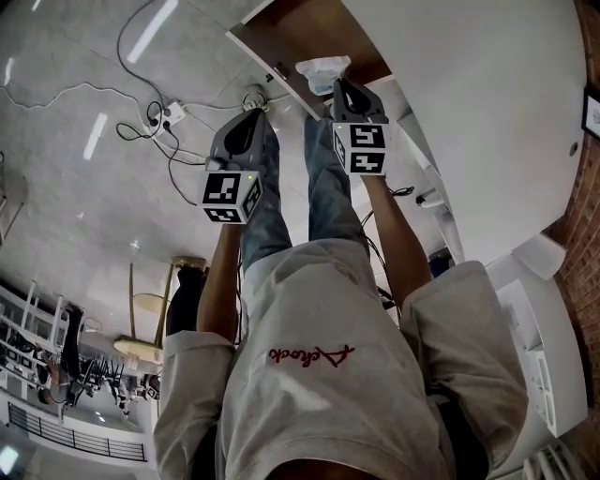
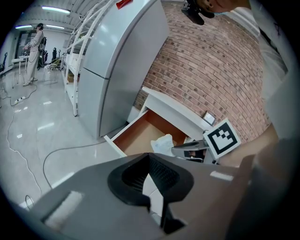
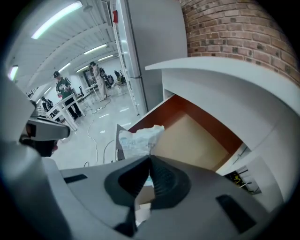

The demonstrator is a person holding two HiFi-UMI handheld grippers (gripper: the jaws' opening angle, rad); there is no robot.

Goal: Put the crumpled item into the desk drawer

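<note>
— What sort of thing is that crumpled wad (image 3: 139, 136)?

— Whitish, with faint blue print. It looks like thin paper or a plastic wrapper balled up. I'd judge it very light and soft, a bit springy, and not something that breaks. It may be slippery if it is plastic.

— Where would you take hold of it?

— On a thick fold in the bulk, not a loose corner, which could slip out or tear. A firm pinch will do; squashing it does no harm.

— And who has it now?

— The right tongs (image 3: 150, 161). Their jaws are closed on the wad's lower part, and most of it sticks out past the tips.

— Where is that in relation to the drawer?

— The drawer (image 3: 197, 136) is pulled open under the white surface (image 3: 225, 79), and its brown inside looks bare. In the head view the wad (image 1: 323, 70) is over the open drawer (image 1: 291, 28), near its edge. It seems to be held up off the bottom, though I cannot tell how high.

— So a release there should drop it inside?

— Likely, though something this light can drift or cling to a pad.

— The left tongs (image 2: 149, 161)?

— Jaws together, gripping nothing. They are held back from the drawer, to the side of the right tongs and well apart from the wad (image 2: 163, 143).
</note>
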